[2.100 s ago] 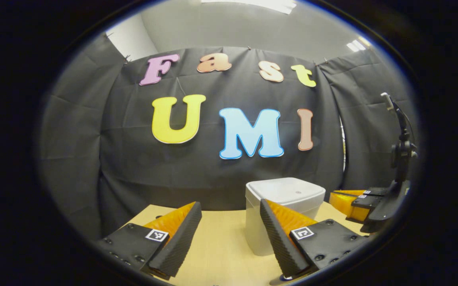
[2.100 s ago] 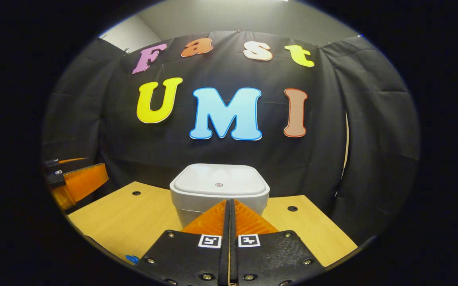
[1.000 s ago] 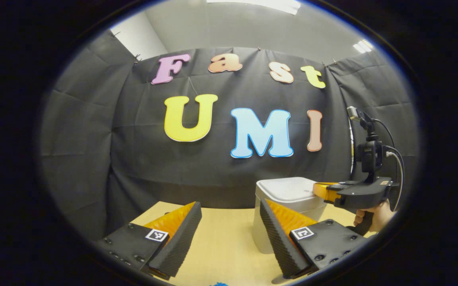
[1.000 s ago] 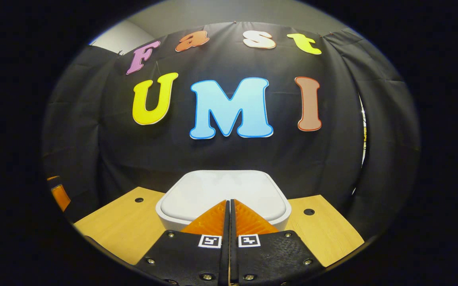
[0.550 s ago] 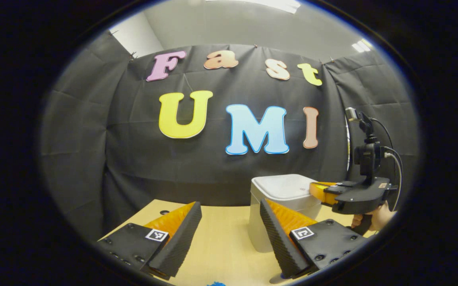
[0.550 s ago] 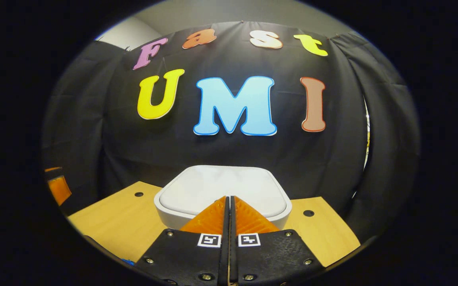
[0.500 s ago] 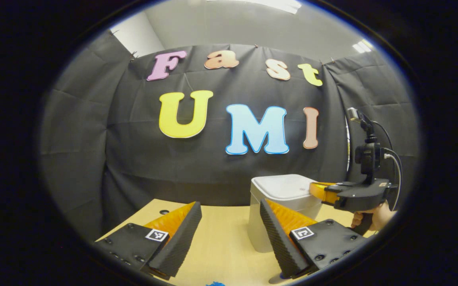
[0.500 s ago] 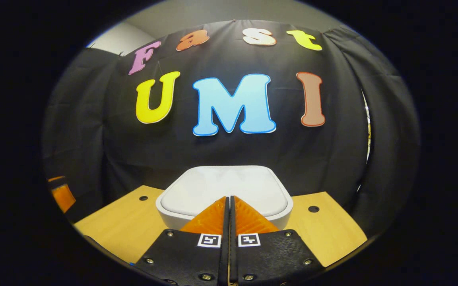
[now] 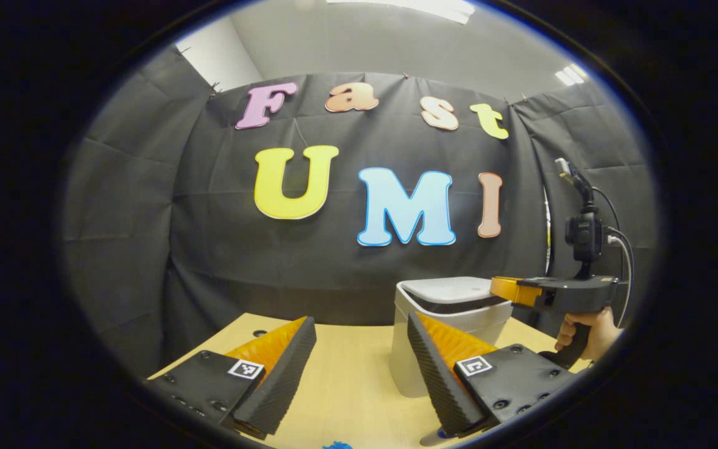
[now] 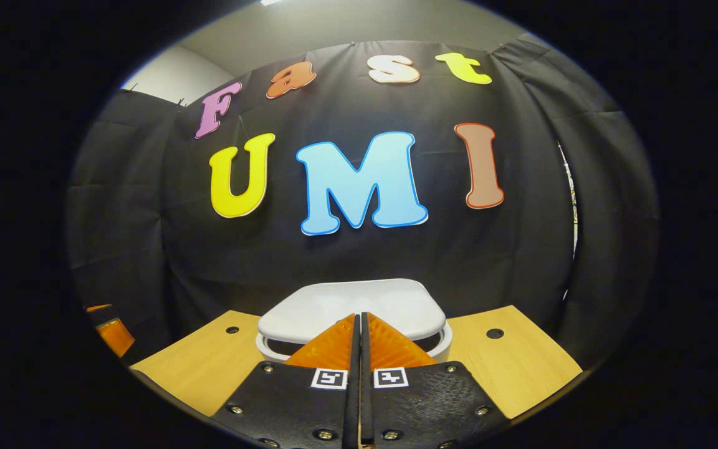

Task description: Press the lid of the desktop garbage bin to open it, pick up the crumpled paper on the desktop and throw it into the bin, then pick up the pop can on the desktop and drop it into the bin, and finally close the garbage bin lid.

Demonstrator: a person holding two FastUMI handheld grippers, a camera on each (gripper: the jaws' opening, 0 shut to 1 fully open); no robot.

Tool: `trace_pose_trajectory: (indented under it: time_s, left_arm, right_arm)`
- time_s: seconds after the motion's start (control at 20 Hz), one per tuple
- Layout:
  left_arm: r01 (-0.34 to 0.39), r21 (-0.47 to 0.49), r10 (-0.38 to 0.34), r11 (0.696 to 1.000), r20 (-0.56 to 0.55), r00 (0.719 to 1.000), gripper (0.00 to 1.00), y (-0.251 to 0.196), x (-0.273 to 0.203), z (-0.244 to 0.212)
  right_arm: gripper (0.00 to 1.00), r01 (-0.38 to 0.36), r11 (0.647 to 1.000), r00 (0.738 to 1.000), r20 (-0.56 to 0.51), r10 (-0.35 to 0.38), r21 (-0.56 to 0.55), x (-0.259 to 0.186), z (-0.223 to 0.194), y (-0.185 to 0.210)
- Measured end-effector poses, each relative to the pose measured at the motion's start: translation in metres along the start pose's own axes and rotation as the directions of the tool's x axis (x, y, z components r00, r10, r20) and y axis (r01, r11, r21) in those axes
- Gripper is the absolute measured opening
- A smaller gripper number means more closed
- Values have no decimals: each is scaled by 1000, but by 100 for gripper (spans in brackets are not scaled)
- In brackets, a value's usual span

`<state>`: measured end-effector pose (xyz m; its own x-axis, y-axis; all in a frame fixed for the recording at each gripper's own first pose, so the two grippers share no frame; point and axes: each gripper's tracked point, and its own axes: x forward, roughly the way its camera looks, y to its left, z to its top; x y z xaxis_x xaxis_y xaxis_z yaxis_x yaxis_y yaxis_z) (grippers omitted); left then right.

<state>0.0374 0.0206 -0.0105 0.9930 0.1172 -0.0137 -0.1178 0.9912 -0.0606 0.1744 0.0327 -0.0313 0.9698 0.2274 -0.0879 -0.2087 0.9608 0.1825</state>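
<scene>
Sitting on a light wooden desktop point(image 10: 508, 368) with small round holes, the white square plastic garbage bin point(image 9: 406, 349) backs onto black cloth point(image 9: 147, 218); grey wall and ceiling lights above. Bin lid point(image 10: 353, 308) is raised slightly, a dark gap showing under its near edge. Right gripper point(image 10: 359, 317), fingers pressed together with nothing between, sits at the lid's near edge; contact unclear. From the left gripper view it hangs by the bin's right side, a hand point(image 9: 586, 330) on its handle. Left gripper point(image 9: 359, 349), jaws spread wide and empty, sits near-left of the bin. Small blue scrap point(image 9: 337, 445) at the desktop's near edge.
</scene>
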Motion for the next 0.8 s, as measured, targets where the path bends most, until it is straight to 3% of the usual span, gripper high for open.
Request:
trace_pose_trajectory:
  time_s: [0.8]
  left_arm:
    - [1,-4,-1,1000,-32,999,97,5,3,-16]
  right_arm:
    - [1,18,997,999,-36,-20,-73,-29,-18,10]
